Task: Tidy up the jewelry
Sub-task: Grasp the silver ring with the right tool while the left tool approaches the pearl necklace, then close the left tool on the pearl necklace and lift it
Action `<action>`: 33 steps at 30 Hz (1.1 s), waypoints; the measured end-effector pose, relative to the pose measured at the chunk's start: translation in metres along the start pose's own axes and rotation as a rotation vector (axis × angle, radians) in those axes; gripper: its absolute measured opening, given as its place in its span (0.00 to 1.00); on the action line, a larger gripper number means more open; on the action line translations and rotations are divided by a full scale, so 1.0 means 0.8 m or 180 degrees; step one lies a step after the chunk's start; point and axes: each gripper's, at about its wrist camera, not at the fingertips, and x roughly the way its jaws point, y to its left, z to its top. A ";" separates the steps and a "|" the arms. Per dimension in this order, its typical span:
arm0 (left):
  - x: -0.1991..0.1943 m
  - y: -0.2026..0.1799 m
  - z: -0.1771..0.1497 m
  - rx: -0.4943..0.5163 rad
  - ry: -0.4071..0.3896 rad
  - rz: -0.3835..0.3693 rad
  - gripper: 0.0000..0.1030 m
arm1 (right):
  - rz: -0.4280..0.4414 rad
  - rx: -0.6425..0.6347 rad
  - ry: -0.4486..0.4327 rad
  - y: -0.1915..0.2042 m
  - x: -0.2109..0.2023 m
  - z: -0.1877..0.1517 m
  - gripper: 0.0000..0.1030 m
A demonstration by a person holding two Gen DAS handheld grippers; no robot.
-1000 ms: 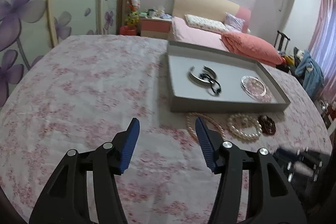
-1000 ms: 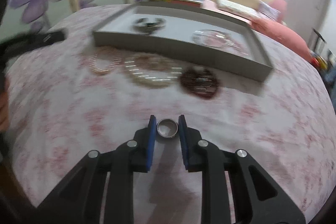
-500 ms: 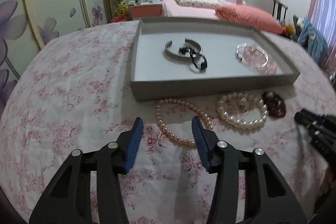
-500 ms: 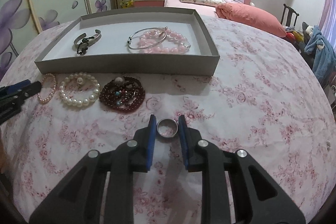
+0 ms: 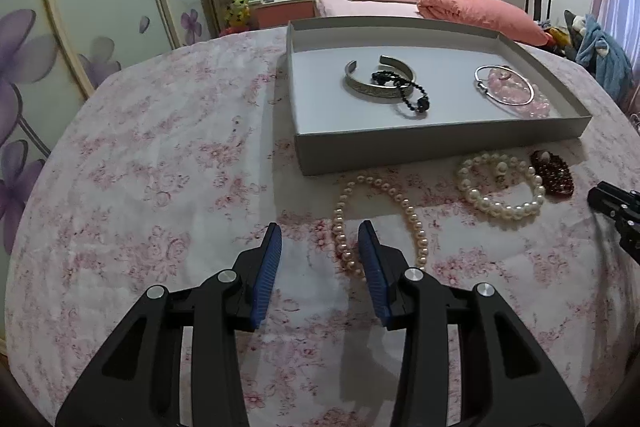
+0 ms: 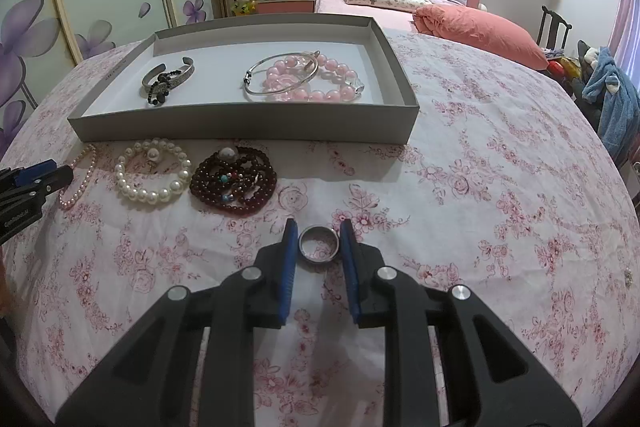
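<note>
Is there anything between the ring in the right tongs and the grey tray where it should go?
Nothing blocks it. Between the ring and the tray lies bare cloth; the dark red bead bracelet sits just left of that path. Only the tray's front wall must be cleared.

In your left wrist view, the right gripper is cut off by the frame edge at 3 o'clock; only its black tip shows. The left gripper's finger hides part of the pink pearl strand. In your right wrist view, the left gripper is cropped at 9 o'clock. The small object at 3 o'clock is too small to identify.
</note>
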 end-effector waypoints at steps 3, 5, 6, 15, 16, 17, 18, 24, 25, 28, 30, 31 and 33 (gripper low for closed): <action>0.001 -0.006 0.001 0.0052 -0.0005 -0.0024 0.34 | 0.0001 -0.0001 0.0000 0.000 0.000 0.000 0.22; 0.001 -0.007 0.001 0.0060 -0.0006 -0.0033 0.32 | 0.0000 -0.0002 0.0000 0.000 0.000 0.000 0.22; 0.002 -0.008 0.001 0.0058 -0.0005 -0.0032 0.32 | 0.0000 -0.0002 0.0000 0.000 0.000 0.000 0.22; 0.000 -0.012 0.000 0.0093 -0.0007 -0.0051 0.24 | -0.0034 -0.0003 0.0001 0.000 -0.002 -0.004 0.24; -0.001 -0.014 -0.001 0.0108 -0.0009 -0.0060 0.17 | -0.0036 -0.0003 0.0002 0.000 -0.002 -0.005 0.23; -0.001 -0.015 -0.002 0.0122 -0.0009 -0.0064 0.11 | -0.0032 0.0000 0.0008 0.000 -0.002 -0.004 0.22; -0.002 -0.017 -0.002 0.0144 -0.0010 -0.0064 0.09 | -0.0027 -0.0001 0.0011 0.001 -0.004 -0.007 0.21; -0.005 -0.014 -0.005 0.0122 -0.0021 -0.0130 0.06 | 0.0025 0.0062 0.0005 -0.001 -0.005 -0.009 0.21; -0.006 -0.014 -0.006 0.0111 -0.0031 -0.0143 0.06 | 0.0031 0.0068 0.0004 -0.001 -0.005 -0.009 0.21; -0.011 -0.012 -0.007 0.0092 -0.0075 -0.0180 0.06 | 0.0061 0.0085 -0.0040 -0.001 -0.009 -0.009 0.21; -0.014 -0.011 -0.007 0.0076 -0.0100 -0.0214 0.06 | 0.0072 0.0087 -0.0101 0.001 -0.015 -0.008 0.21; -0.016 -0.010 -0.007 0.0059 -0.0118 -0.0236 0.06 | 0.0073 0.0084 -0.0127 0.001 -0.017 -0.007 0.21; -0.020 -0.010 -0.006 0.0028 -0.0155 -0.0271 0.06 | 0.0074 0.0077 -0.0190 0.003 -0.023 -0.005 0.21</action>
